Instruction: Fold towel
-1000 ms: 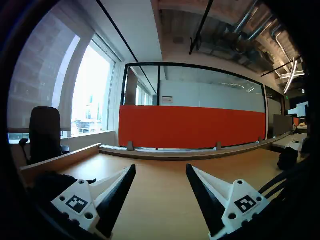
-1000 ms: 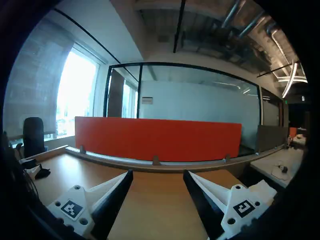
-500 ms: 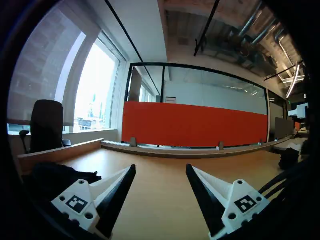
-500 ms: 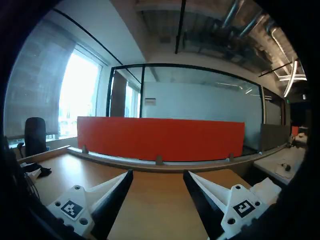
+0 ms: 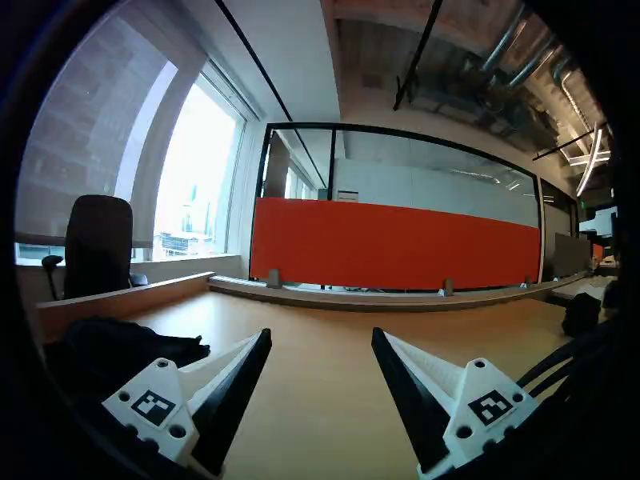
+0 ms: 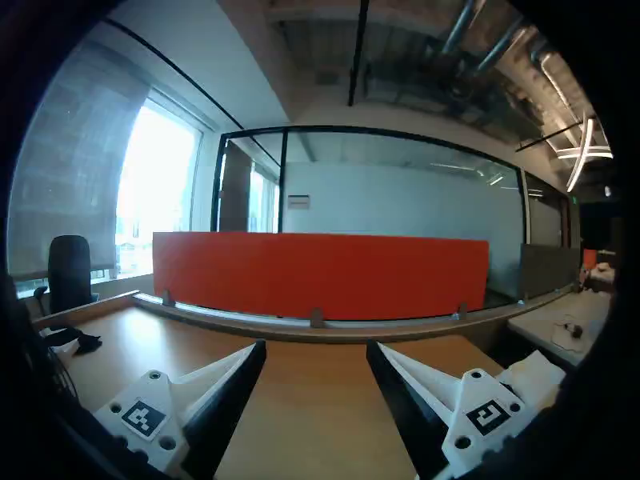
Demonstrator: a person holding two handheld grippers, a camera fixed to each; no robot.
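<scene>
The left gripper [image 5: 320, 332] is held low and level over the light wooden desk [image 5: 320, 400], its black-tipped white fingers spread wide with nothing between them. A dark crumpled cloth [image 5: 120, 356], possibly the towel, lies on the desk just beside the finger at the view's left. The right gripper [image 6: 317, 344] has the same level pose, its jaws equally wide and empty, with a pale crumpled thing [image 6: 534, 370] behind one finger, too unclear to name. Both point toward a long orange divider panel [image 5: 392, 244] at the desk's far edge. A black office chair [image 5: 98, 244] stands by the bright window [image 5: 196, 184].
</scene>
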